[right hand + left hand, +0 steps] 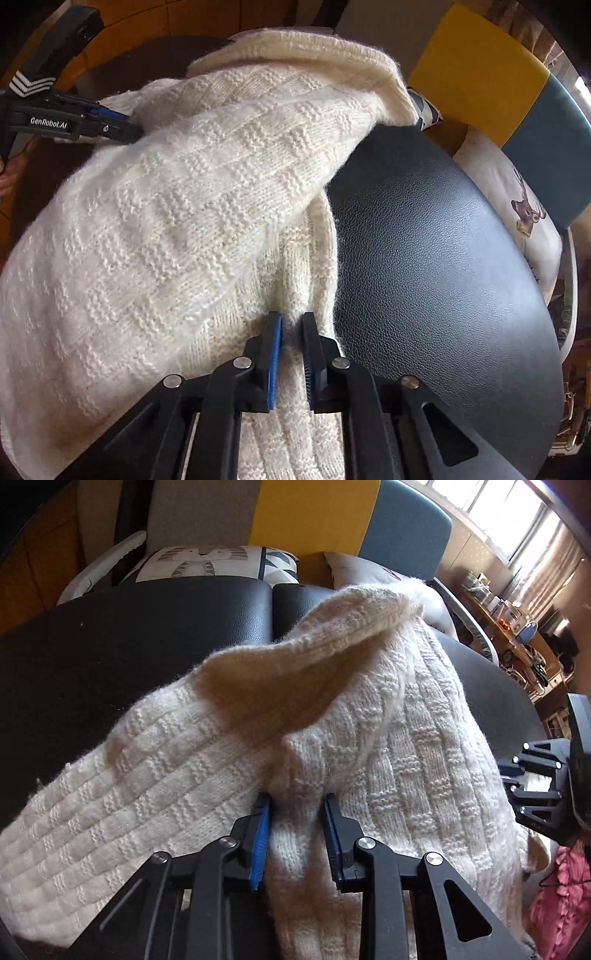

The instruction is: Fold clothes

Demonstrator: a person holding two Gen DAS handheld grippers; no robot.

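Note:
A cream knitted sweater (184, 775) lies bunched on a black leather surface (129, 635). My left gripper (297, 801) is shut on a thick fold of the knit between its blue pads. In the right wrist view the same sweater (166, 206) drapes in a large fold, and my right gripper (292, 321) is shut on a pinch of its edge. The left gripper (122, 127) also shows at the upper left, its tip buried in the knit. The right gripper's black body (543, 794) appears at the right edge of the left wrist view.
The black leather surface (443, 258) spreads to the right of the sweater. Patterned cushions (214, 563) and yellow, grey and teal chair backs (314, 513) stand beyond it. A pink cloth (561, 897) lies at lower right. A cluttered wooden shelf (517, 627) runs under the window.

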